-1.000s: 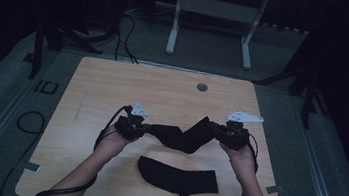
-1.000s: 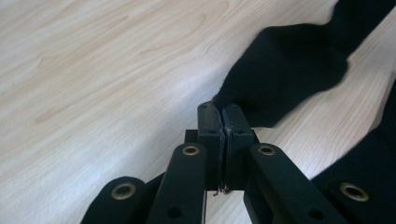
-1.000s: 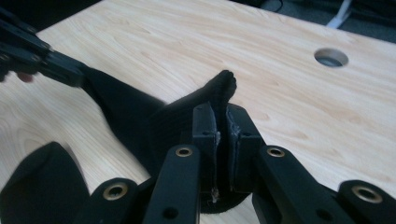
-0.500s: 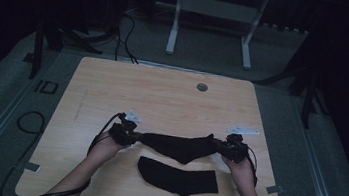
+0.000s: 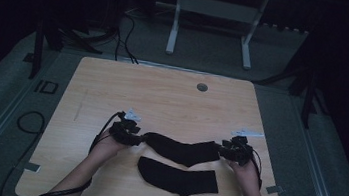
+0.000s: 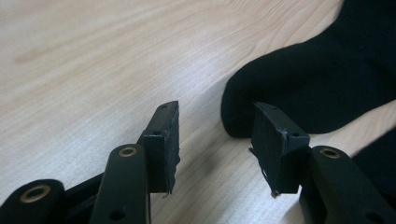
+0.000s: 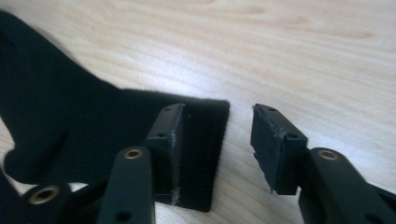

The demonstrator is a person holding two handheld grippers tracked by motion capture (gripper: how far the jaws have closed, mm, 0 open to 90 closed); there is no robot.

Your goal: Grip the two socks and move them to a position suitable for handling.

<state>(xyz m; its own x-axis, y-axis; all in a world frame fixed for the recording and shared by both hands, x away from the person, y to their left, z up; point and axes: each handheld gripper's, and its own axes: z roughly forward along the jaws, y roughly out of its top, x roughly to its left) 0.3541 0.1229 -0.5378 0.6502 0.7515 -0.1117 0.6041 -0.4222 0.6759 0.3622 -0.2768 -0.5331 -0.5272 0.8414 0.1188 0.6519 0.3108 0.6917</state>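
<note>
Both tongs, left (image 6: 215, 144) and right (image 7: 215, 149), stand open beside the black sock (image 5: 184, 149): light, limp, best pinched at toe and cuff.

The right gripper (image 7: 217, 149) has its two black fingers (image 7: 275, 144) spread apart, with nothing between them. They are low over the light wooden surface (image 7: 289, 56). A black sock (image 7: 70, 126) lies flat on this surface, at the left. Its straight cuff edge reaches between the fingers, and the left finger stands in front of it. The right finger is over bare wood.
</note>
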